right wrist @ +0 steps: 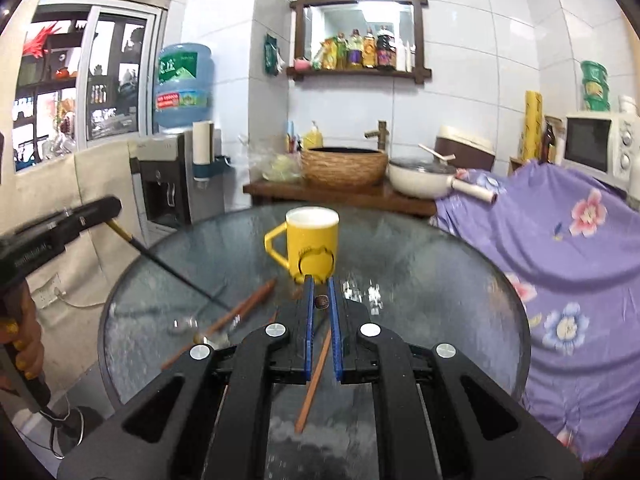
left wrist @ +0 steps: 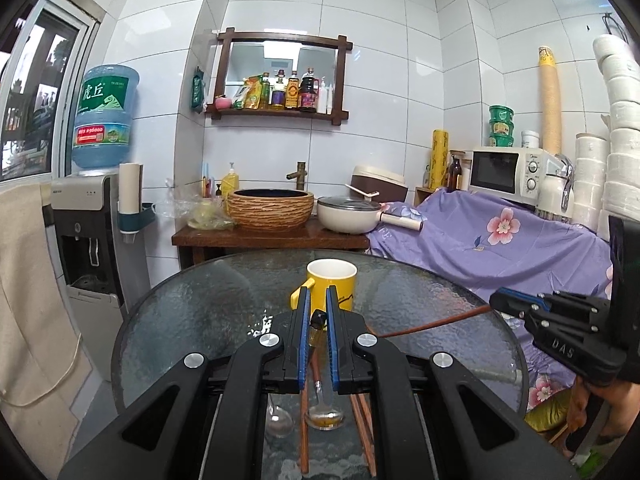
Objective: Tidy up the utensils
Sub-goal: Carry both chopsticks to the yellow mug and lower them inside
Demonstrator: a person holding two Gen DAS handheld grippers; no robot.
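Glass table (right wrist: 440, 280), right gripper (right wrist: 321, 286) pinching chopstick (right wrist: 314, 384), tip slanting down.

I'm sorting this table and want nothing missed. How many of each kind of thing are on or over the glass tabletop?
Yellow mug: 1
Spoons: 2, the second a clear one
Chopsticks: 4, one lifted, three lying, two of them close together
Total: 7
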